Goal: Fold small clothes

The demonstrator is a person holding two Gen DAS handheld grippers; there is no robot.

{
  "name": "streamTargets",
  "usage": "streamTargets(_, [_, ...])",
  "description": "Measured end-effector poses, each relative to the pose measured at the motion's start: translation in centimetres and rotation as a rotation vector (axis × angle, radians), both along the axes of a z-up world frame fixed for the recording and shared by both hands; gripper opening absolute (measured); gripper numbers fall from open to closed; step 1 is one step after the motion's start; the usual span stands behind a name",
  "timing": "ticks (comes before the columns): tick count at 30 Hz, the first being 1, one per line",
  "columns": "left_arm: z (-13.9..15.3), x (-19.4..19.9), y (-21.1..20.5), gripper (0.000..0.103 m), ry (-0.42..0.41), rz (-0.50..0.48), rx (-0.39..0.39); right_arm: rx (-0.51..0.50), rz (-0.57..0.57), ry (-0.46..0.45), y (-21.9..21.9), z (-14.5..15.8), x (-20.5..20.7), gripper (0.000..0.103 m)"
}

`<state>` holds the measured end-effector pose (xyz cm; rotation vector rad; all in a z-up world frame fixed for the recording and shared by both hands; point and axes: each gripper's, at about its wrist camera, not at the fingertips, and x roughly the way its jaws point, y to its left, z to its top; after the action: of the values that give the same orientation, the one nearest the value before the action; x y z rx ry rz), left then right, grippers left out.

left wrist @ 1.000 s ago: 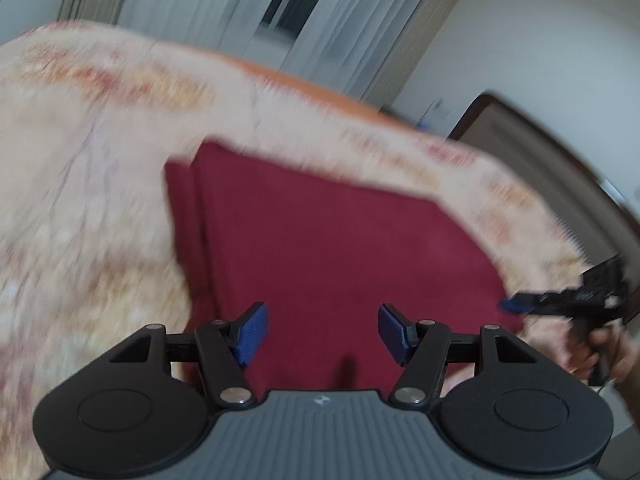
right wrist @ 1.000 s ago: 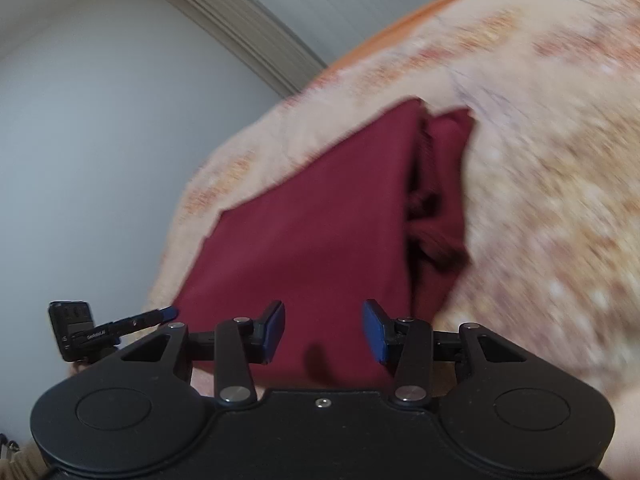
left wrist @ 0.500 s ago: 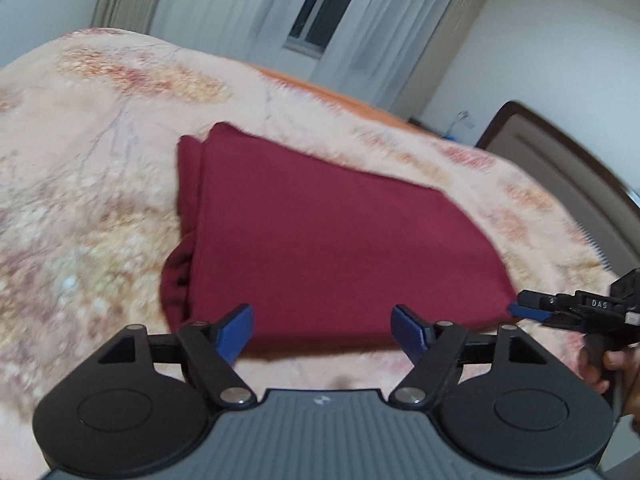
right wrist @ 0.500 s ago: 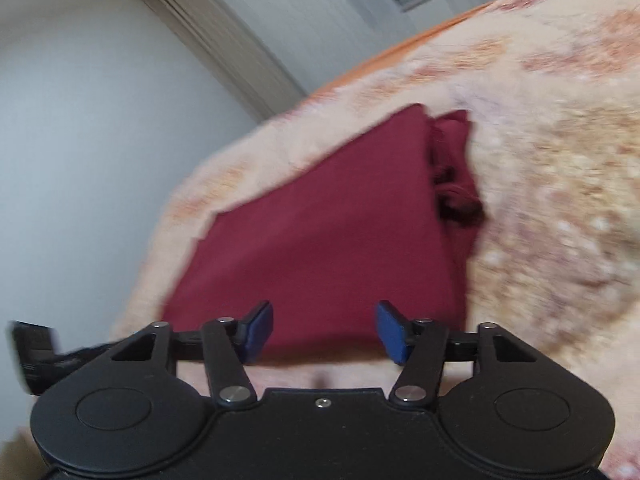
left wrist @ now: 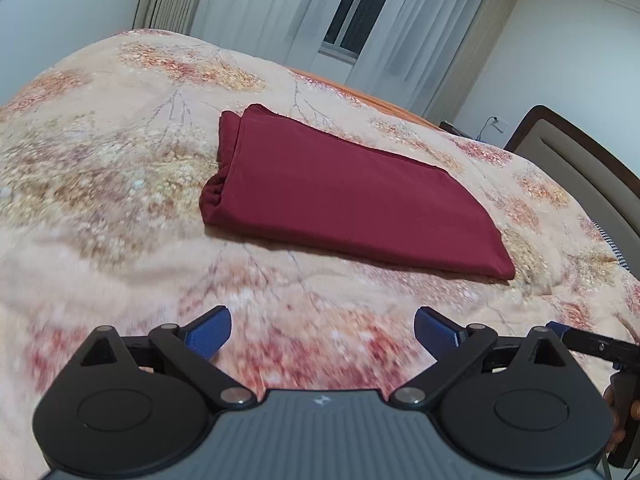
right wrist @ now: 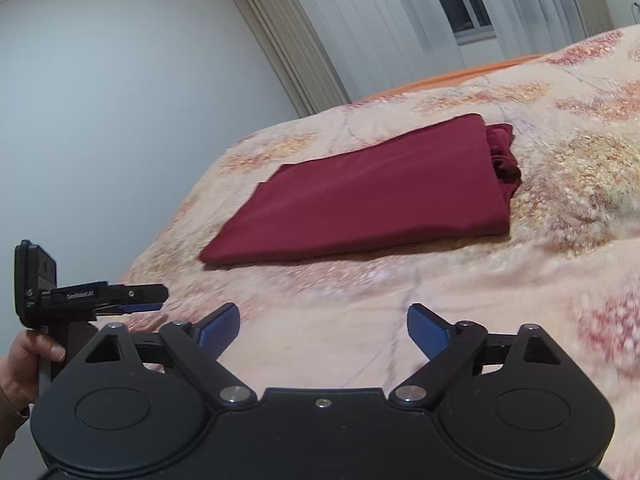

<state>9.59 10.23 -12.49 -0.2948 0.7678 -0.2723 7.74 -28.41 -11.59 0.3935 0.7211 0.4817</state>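
A dark red garment [left wrist: 344,196] lies folded into a flat rectangle on the floral bedspread [left wrist: 100,200]; it also shows in the right wrist view [right wrist: 380,196]. A bunched edge sticks out at its far-left end. My left gripper [left wrist: 323,332] is open and empty, held back from the garment's near edge. My right gripper [right wrist: 323,328] is open and empty too, also short of the garment. The other gripper's tip shows at the right edge of the left view [left wrist: 592,344] and at the left of the right view [right wrist: 100,296].
The bed has a padded headboard [left wrist: 572,168] at the right. Curtains and a window [left wrist: 360,12] stand behind the bed. A plain wall [right wrist: 120,100] lies beyond the bed's edge.
Both grippers have pulled back from over the garment toward the near side of the bed and opened wider. The garment lies flat where it was.
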Motion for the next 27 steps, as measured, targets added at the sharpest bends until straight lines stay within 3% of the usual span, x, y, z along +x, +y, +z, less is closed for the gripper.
streamTargets(11, [3.0,-5.8,-0.6,0.102,-0.065,-0.010,0.039,0.013,0.015,-0.103,0.6,3.7,-6.5,0.098])
streamTargets(19, [2.2,-2.6,1.4,0.102,-0.087,0.044,0.038,-0.003,0.009,-0.084,0.6,3.2,-5.8,0.098])
streamTargets(21, [1.9,-0.3,2.3,0.102,-0.088,0.060,0.003,-0.025,0.021,-0.091,0.9,3.1,-5.4,0.098])
streamTargets(27, [0.0,8.1,5.5,0.100,-0.098,0.128,-0.229,-0.064,0.039,-0.097,1.4,3.2,-3.2,0.098])
